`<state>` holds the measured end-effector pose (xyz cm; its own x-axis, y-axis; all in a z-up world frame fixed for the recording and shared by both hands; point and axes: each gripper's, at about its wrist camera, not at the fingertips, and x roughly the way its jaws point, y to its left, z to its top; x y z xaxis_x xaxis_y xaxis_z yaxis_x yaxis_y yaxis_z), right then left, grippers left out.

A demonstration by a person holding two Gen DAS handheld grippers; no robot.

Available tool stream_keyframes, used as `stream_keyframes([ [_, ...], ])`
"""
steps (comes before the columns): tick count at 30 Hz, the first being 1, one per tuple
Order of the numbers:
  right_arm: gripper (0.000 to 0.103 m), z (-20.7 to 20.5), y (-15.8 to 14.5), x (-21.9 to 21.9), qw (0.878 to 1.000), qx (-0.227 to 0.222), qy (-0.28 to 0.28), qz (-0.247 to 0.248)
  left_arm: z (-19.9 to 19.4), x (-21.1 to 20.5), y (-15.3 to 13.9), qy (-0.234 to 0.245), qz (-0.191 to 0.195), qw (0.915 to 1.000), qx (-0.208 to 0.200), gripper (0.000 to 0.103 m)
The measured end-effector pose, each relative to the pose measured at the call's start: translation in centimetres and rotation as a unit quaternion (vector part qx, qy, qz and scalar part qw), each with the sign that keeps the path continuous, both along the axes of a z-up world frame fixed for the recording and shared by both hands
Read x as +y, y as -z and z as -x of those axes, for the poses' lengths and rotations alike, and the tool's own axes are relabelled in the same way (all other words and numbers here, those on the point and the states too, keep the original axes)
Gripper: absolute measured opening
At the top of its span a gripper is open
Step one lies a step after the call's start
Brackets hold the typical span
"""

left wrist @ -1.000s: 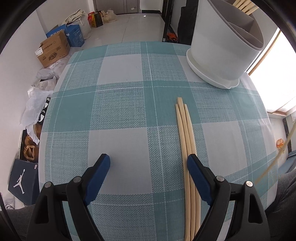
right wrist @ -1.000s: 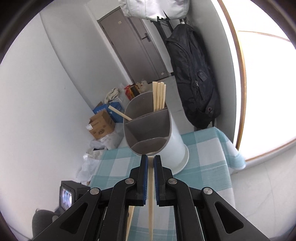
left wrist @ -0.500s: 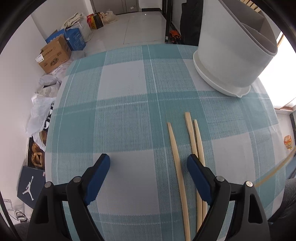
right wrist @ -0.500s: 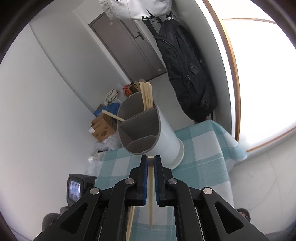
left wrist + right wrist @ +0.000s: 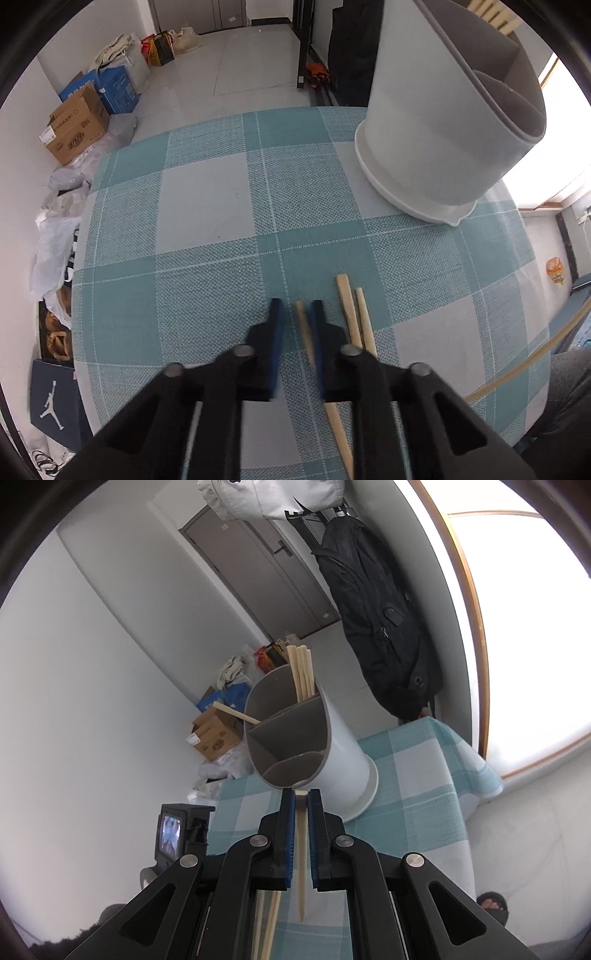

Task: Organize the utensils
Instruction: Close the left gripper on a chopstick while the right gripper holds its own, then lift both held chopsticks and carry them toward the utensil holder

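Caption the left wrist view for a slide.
Left gripper closing on one chopstick beside two others on checked tablecloth.

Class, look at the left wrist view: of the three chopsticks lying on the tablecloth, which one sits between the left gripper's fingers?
The leftmost chopstick, lying apart from the other pair. The left gripper, its fingers just closing, straddles it alone; the pair lies beside it, outside the fingers.

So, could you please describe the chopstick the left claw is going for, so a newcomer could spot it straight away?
Start at the white utensil holder on the checked tablecloth; nearer the camera lie three wooden chopsticks. It is the leftmost chopstick, lying apart from the touching pair, and the only one between the left claw fingers.
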<state>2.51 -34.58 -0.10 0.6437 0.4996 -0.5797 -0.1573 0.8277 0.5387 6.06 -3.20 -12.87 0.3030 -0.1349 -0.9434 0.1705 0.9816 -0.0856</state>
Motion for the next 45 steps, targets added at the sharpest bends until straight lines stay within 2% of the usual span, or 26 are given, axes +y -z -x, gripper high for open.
stream_keyframes([
  [6, 0.006, 0.1, 0.0, 0.1, 1.000, 0.001, 0.002, 0.006, 0.3, -0.2, -0.3, -0.006, 0.008, 0.9999, -0.014, 0.000],
  [9, 0.006, 0.0, 0.0, 0.1, 1.000, 0.001, 0.006, 0.011, 0.4, 0.2, -0.9, -0.024, 0.025, 0.9991, -0.025, 0.000],
  [12, 0.006, 0.0, 0.1, 0.2, 1.000, -0.001, 0.009, 0.014, 0.6, 0.5, -2.2, -0.039, 0.039, 0.9972, -0.051, 0.000],
  [15, 0.006, 0.1, 0.0, 0.5, 1.000, -0.006, 0.004, 0.014, 1.6, 1.0, -4.3, -0.060, 0.061, 0.9911, -0.102, 0.000],
  [18, 0.006, 0.3, -0.1, 1.0, 1.000, -0.014, -0.005, 0.021, 3.1, 1.8, -6.6, -0.074, 0.092, 0.9810, -0.154, 0.000],
  [21, 0.006, 0.8, -0.4, 1.6, 0.999, -0.029, -0.013, 0.031, 4.0, 2.1, -8.1, -0.082, 0.104, 0.9724, -0.192, 0.000],
  [23, 0.006, 1.2, -0.6, 2.0, 0.999, -0.037, -0.017, 0.034, 4.0, 2.5, -8.5, -0.084, 0.112, 0.9692, -0.203, 0.000],
  [28, 0.006, 2.2, -1.2, 3.5, 0.997, -0.053, -0.038, 0.042, 4.2, 3.1, -9.0, -0.075, 0.118, 0.9647, -0.223, 0.000],
  [31, 0.006, 2.9, -1.4, 4.5, 0.996, -0.060, -0.048, 0.055, 5.0, 3.2, -10.1, -0.057, 0.129, 0.9601, -0.241, 0.000],
  [36, 0.006, 3.7, -1.9, 5.6, 0.993, -0.073, -0.055, 0.068, 5.9, 2.9, -11.8, -0.035, 0.125, 0.9553, -0.265, 0.000],
  [45, 0.006, 3.7, -3.0, 6.1, 0.993, -0.086, -0.051, 0.069, 6.1, 2.4, -13.9, -0.015, 0.128, 0.9531, -0.274, 0.000],
])
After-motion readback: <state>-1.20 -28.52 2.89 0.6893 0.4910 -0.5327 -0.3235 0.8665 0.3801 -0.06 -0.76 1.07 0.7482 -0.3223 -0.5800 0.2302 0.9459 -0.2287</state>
